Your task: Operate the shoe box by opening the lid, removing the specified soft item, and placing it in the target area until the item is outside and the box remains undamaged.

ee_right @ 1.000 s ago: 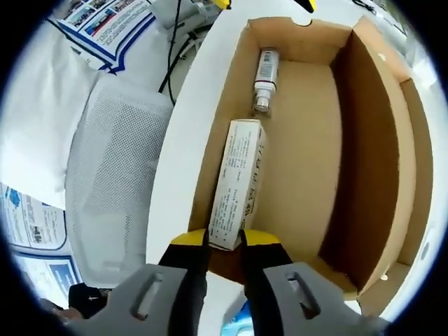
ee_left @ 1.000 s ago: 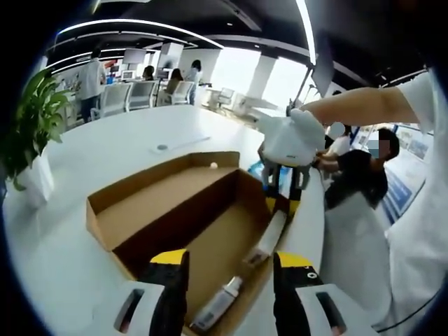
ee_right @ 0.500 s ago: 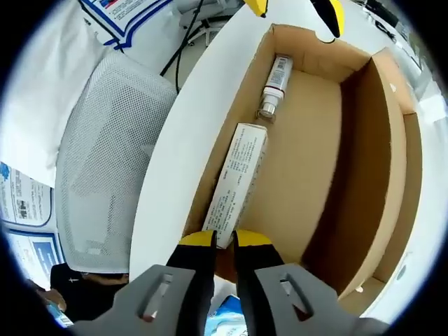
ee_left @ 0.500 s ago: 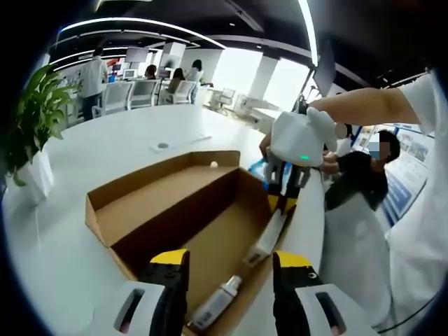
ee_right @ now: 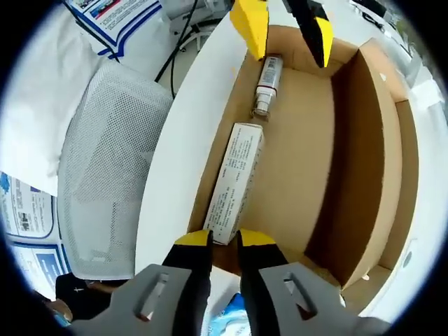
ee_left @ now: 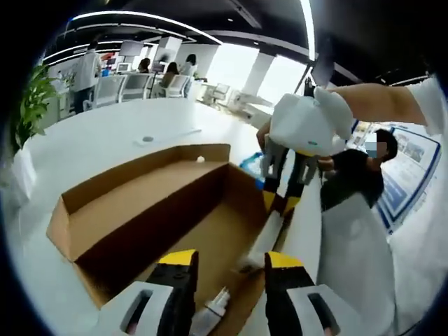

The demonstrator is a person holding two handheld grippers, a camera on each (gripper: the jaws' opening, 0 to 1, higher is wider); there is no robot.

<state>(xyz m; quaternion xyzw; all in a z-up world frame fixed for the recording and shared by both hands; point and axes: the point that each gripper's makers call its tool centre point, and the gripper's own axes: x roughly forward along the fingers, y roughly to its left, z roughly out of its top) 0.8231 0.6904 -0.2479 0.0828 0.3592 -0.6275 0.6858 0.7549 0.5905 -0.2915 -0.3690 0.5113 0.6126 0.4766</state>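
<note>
Looking along the left gripper [ee_left: 227, 269], its yellow-tipped jaws stand apart with nothing between them, poised over the near end of the open shoe box [ee_left: 133, 203]. To the left of the jaws runs the box's flipped-up lid panel; just ahead between them lies a small bottle [ee_left: 213, 308], and beyond it a long white carton [ee_left: 262, 241] leaning along the right-hand wall. At the carton's far end the right gripper [ee_left: 280, 203] reaches down, held by a white-gloved hand [ee_left: 308, 126].

In the right gripper view, a white mesh chair [ee_right: 105, 168] sits left of the jaws, past the white table edge [ee_right: 175, 161]. The right gripper [ee_right: 222, 240] has its jaws nearly together, pinching the carton's [ee_right: 234, 182] near end. Ahead, the bottle [ee_right: 266, 84] lies against the same wall, the left gripper's [ee_right: 283, 28] tips above it.
</note>
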